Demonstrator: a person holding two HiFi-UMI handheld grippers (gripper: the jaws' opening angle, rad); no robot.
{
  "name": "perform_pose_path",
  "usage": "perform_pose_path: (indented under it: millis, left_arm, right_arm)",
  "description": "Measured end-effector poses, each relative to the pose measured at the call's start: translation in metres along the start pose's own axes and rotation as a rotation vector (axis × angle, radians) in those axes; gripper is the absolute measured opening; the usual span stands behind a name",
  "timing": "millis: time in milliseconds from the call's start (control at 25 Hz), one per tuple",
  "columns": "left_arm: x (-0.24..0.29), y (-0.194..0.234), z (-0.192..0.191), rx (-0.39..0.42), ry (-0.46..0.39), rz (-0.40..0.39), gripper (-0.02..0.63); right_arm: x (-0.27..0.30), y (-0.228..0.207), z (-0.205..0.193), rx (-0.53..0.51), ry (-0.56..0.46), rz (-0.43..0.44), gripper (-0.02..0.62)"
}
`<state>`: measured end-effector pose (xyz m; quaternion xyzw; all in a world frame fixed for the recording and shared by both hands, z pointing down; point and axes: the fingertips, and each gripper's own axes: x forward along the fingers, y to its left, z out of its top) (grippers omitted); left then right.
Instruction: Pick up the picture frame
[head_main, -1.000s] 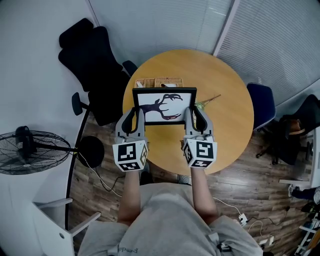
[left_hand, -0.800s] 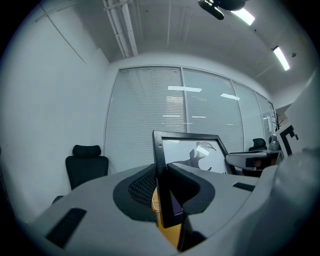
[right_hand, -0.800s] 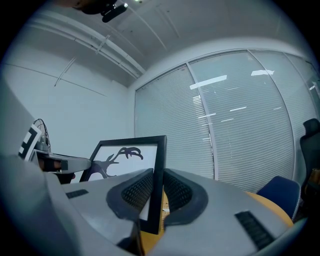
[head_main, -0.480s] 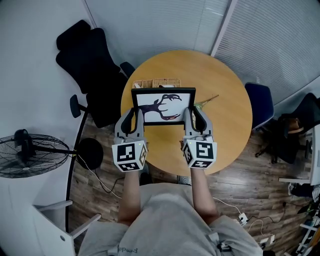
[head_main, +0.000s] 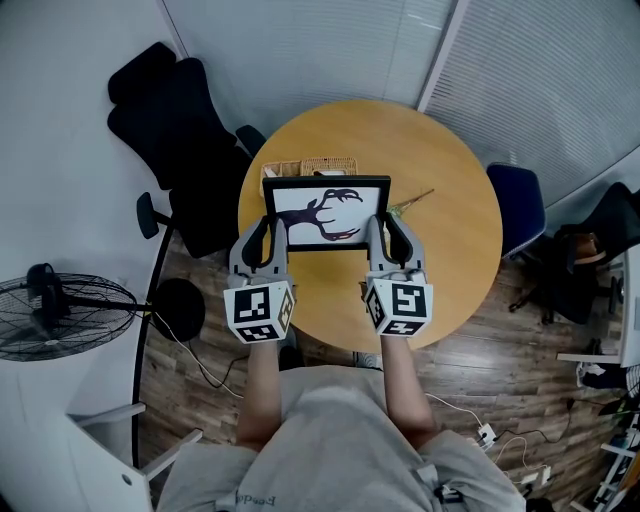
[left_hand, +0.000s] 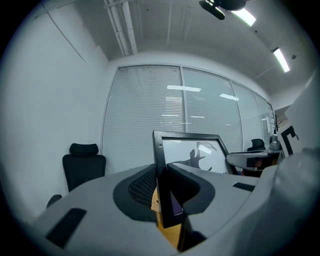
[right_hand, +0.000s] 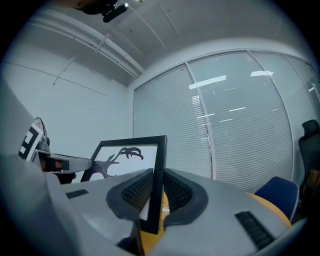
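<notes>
A black picture frame (head_main: 325, 212) with a dark antler-like drawing on white is held above the round wooden table (head_main: 450, 230), facing up toward me. My left gripper (head_main: 277, 232) is shut on its left side bar (left_hand: 162, 185), and my right gripper (head_main: 377, 230) is shut on its right side bar (right_hand: 156, 190). In both gripper views the frame edge is pinched between the dark ribbed pads (left_hand: 142, 187) (right_hand: 175, 192). Each gripper view also shows the opposite gripper at the frame's far side.
A small wicker basket (head_main: 325, 165) sits on the table just beyond the frame, and a thin twig-like item (head_main: 412, 203) lies to its right. A black office chair (head_main: 175, 140) stands left of the table, a blue chair (head_main: 520, 205) to the right, a floor fan (head_main: 55, 305) at far left.
Both grippers keep their hold on the frame. The table and room have drifted slightly left and up in the head view; the frame's place against the grippers is unchanged.
</notes>
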<state>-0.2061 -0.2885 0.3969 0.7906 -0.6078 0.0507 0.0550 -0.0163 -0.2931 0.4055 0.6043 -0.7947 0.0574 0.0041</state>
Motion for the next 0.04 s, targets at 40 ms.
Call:
perform_pose_path:
  millis: [40]
  left_arm:
    - [0.0014,-0.0014,-0.0003,0.0,0.001,-0.001,0.086]
  right_arm:
    - [0.0004,-0.0019,-0.0004,0.001,0.001,-0.001,0.069]
